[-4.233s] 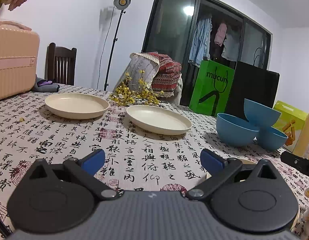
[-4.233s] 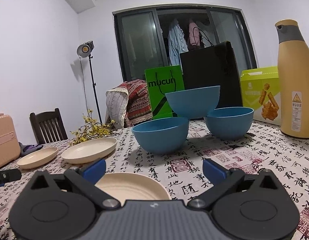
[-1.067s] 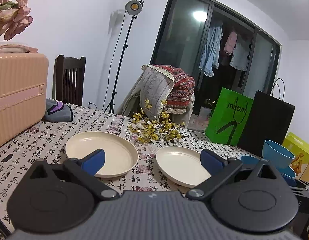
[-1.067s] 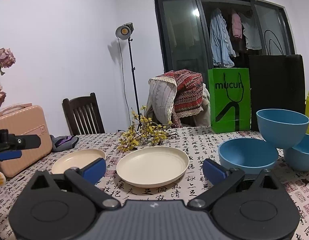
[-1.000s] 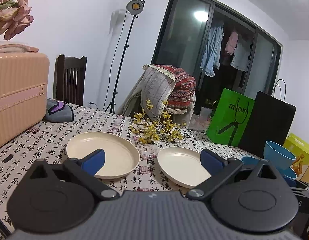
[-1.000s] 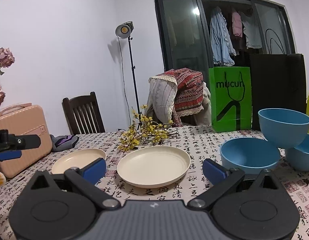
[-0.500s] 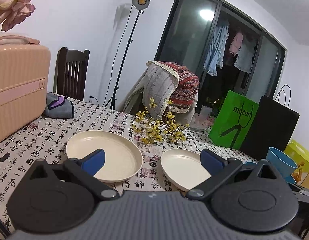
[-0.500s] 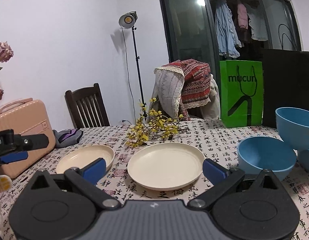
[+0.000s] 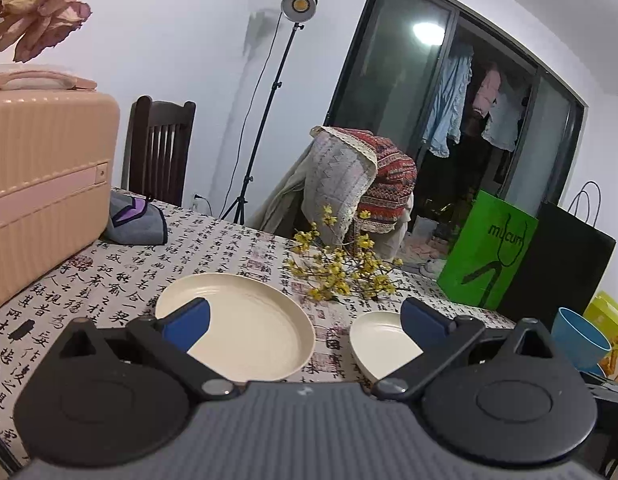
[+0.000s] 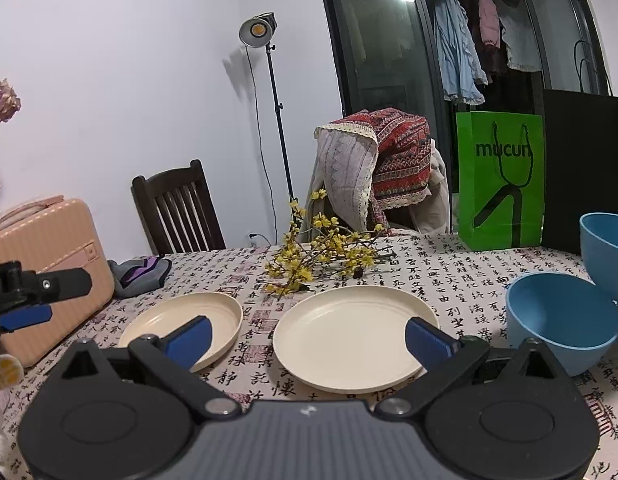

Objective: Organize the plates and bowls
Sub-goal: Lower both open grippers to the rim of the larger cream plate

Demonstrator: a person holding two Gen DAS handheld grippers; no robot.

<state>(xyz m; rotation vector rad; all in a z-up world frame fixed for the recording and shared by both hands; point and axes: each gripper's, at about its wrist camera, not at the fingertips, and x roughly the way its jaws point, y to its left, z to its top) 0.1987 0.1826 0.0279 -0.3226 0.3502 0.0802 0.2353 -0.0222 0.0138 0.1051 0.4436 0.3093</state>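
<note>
Cream plates (image 10: pixel 355 338) at twelve o'clock and blue bowls (image 10: pixel 561 322) at three lie unstacked; my right tool (image 10: pixel 307 340) and left tool (image 9: pixel 305 322) gape empty.

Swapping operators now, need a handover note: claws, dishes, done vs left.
Left claw: open, empty, aimed at the left cream plate.
Right claw: open, empty, facing the right cream plate.
Both plates lie flat and apart on the calligraphy tablecloth, near the yellow flower sprig.
Blue bowl sits right of the plates; a second blue bowl is behind it, higher.
Done: nothing stacked that I can see.
Left: gather the plates, nest the bowls.
</note>
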